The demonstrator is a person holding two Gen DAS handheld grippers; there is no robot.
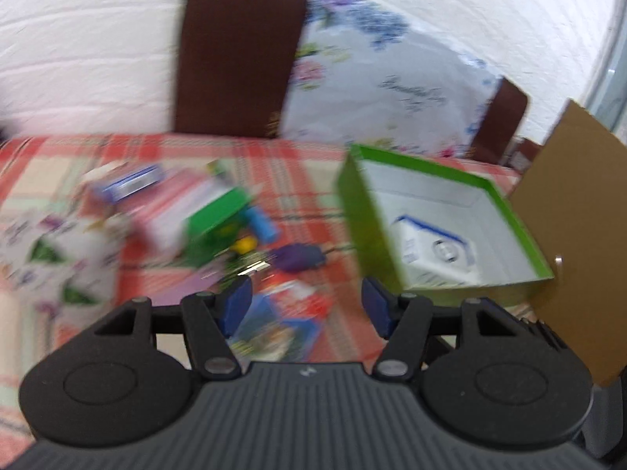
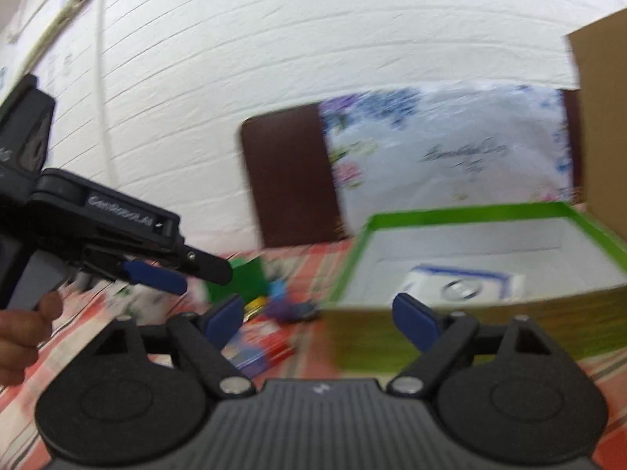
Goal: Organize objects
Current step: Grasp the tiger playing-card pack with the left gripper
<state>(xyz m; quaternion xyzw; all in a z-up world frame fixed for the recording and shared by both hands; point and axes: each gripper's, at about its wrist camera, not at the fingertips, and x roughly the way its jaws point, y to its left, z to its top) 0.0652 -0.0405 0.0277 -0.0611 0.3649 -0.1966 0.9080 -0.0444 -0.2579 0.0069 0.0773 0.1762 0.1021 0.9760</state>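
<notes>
Both frames blurred. Left gripper (image 1: 307, 301) and right gripper (image 2: 319, 319): fingers apart, empty. Loose items, among them a purple object (image 1: 298, 257), lie left of the green box (image 1: 354, 203), which holds one white carton (image 1: 435, 254). Judgement: steady first, then straddle one item squarely.

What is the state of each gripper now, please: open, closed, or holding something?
Left gripper: open, holding nothing.
Right gripper: open, holding nothing.
</notes>
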